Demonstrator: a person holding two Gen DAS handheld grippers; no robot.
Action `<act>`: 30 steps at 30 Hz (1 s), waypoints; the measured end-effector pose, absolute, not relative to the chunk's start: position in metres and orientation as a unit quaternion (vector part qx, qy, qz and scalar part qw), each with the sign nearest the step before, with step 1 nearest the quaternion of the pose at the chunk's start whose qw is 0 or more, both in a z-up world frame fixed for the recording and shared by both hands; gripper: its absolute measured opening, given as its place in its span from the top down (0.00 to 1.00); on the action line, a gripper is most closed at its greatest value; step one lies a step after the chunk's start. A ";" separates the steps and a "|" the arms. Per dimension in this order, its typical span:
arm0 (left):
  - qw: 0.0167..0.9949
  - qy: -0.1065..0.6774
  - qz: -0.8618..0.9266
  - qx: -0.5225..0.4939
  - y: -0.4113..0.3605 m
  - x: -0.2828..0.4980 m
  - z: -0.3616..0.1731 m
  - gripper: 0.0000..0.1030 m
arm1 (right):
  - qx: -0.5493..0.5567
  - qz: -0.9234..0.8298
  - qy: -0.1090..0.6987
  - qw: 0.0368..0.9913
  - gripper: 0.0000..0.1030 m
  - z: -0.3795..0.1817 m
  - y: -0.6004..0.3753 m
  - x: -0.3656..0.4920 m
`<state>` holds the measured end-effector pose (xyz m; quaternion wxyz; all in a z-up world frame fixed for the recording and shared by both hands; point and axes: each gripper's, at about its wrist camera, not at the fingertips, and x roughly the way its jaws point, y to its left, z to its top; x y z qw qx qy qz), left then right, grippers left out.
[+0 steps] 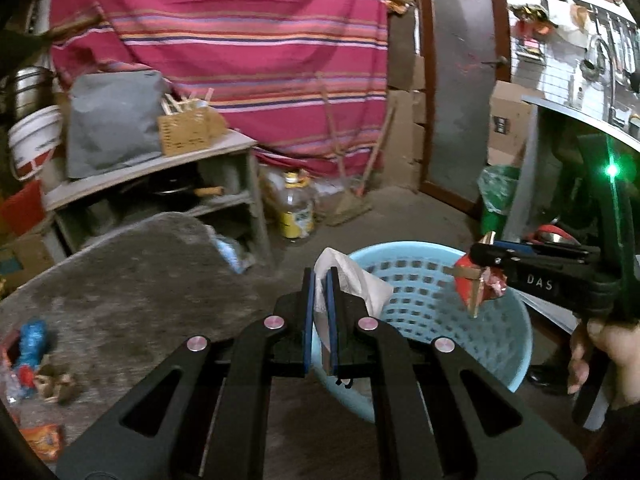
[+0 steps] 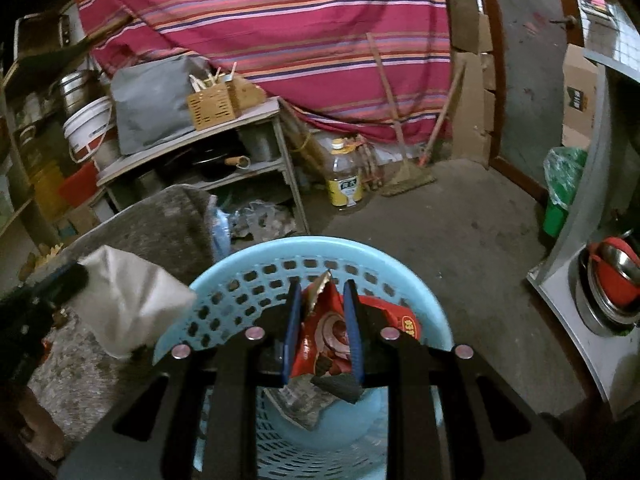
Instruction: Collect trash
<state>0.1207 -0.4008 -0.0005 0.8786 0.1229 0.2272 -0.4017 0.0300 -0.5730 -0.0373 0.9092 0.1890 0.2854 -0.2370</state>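
Blue-padded left gripper (image 1: 320, 280) is clamped tight on a white crumpled paper/plastic scrap (image 1: 352, 284), jaws nearly together with only the thin sheet between them; scrap sticks out past the fingertips and hangs over the near-left rim of the light blue perforated basket (image 1: 516, 344). Right gripper (image 2: 322, 292) is closed partway on a red snack wrapper (image 2: 324, 340), pads pressing both sides, wrapper's torn silver top poking up between the fingers. From the left wrist view the right gripper (image 1: 478, 280) comes in from the right edge, held by a hand (image 1: 600, 348), wrapper (image 1: 480, 288) above the basket's right half. Right wrist view looks straight down into the basket (image 2: 240, 264): a red packet (image 2: 400, 318) lies against its far-right wall, crumpled grey-printed trash (image 2: 308, 404) on the bottom. Left gripper's scrap (image 2: 128, 300) shows at the basket's left rim in that view. Basket sits on the concrete floor (image 2: 460, 232), touching or just beside a grey fuzzy mat-covered surface (image 1: 140, 272) at left. More litter on that surface's near-left edge: blue wrapper (image 1: 32, 340), orange packet (image 1: 44, 440), brown scraps (image 1: 56, 384). Farther out: yellow-labelled oil jug (image 2: 346, 176) on the floor, broom (image 2: 404, 176) leaning on the striped red cloth (image 2: 280, 20), green bagged bin (image 2: 560, 192) at right.
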 end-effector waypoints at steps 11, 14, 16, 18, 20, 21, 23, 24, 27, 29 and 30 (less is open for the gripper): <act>0.880 0.233 -0.396 0.117 -0.417 0.122 -0.005 0.34 | 0.197 -0.240 0.296 0.903 0.79 -0.050 -0.583 0.025; 0.888 0.234 -0.380 0.108 -0.401 0.127 -0.003 0.19 | 0.199 -0.240 0.298 0.902 0.78 -0.052 -0.581 0.030; 0.894 0.231 -0.369 0.104 -0.388 0.131 -0.001 0.13 | 0.200 -0.241 0.301 0.901 0.78 -0.054 -0.578 0.034; 0.900 0.228 -0.356 0.107 -0.379 0.133 -0.002 0.09 | 0.197 -0.239 0.306 0.900 0.78 -0.056 -0.573 0.041; 0.906 0.225 -0.342 0.112 -0.366 0.135 0.000 0.08 | 0.191 -0.238 0.312 0.900 0.75 -0.058 -0.565 0.050; 0.908 0.225 -0.335 0.111 -0.357 0.137 0.001 0.07 | 0.187 -0.240 0.313 0.900 0.75 -0.058 -0.563 0.052; 0.913 0.225 -0.325 0.104 -0.340 0.141 0.004 0.05 | 0.173 -0.253 0.318 0.897 0.62 -0.060 -0.557 0.059; 0.915 0.225 -0.318 0.101 -0.333 0.144 0.005 0.05 | 0.171 -0.258 0.321 0.895 0.40 -0.061 -0.556 0.063; 0.926 0.227 -0.283 0.102 -0.300 0.157 0.010 0.05 | 0.175 -0.269 0.327 0.889 0.30 -0.064 -0.553 0.069; 0.933 0.227 -0.259 0.103 -0.278 0.165 0.014 0.05 | 0.174 -0.271 0.330 0.887 0.30 -0.063 -0.549 0.073; 0.935 0.226 -0.252 0.103 -0.270 0.167 0.015 0.05 | 0.171 -0.271 0.328 0.888 0.26 -0.061 -0.546 0.074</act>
